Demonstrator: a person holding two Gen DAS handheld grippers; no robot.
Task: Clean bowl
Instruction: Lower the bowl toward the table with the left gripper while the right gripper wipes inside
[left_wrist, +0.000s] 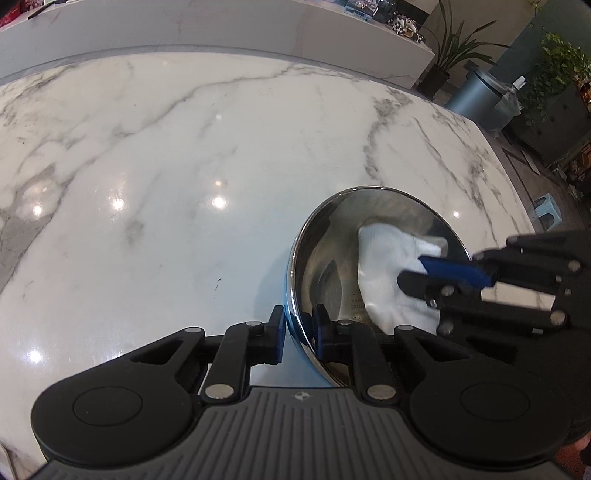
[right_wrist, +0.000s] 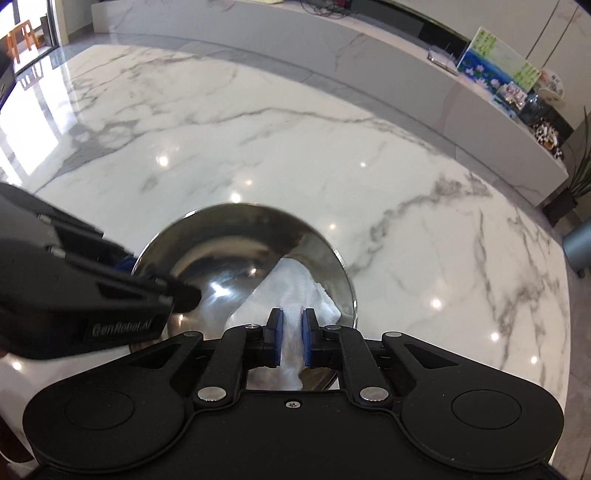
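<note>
We start with the white, grey-veined marble countertop (left_wrist: 184, 166), which fills most of both views and shines with ceiling-light reflections. On it, at lower right of the left wrist view and lower centre of the right wrist view, sits the round polished stainless-steel bowl (left_wrist: 332, 258), tilted up on its near edge as far as we can judge. Inside it lies the white folded cloth (left_wrist: 391, 266), spread against the bowl's right inner wall.

The left gripper (left_wrist: 298, 334) has its jaws narrow, pinching the bowl's rim with one blue pad outside and one inside. The right gripper (right_wrist: 291, 338) is clamped on the cloth, which bunches up between its pads.

We judge the bowl light, rigid and slippery (polished steel gives little friction), so the thin rim is the sensible hold, and it may twist under wiping pressure. The cloth is soft and will fold over itself; gripping a thick bunch, as here, should keep it from slipping loose.
</note>
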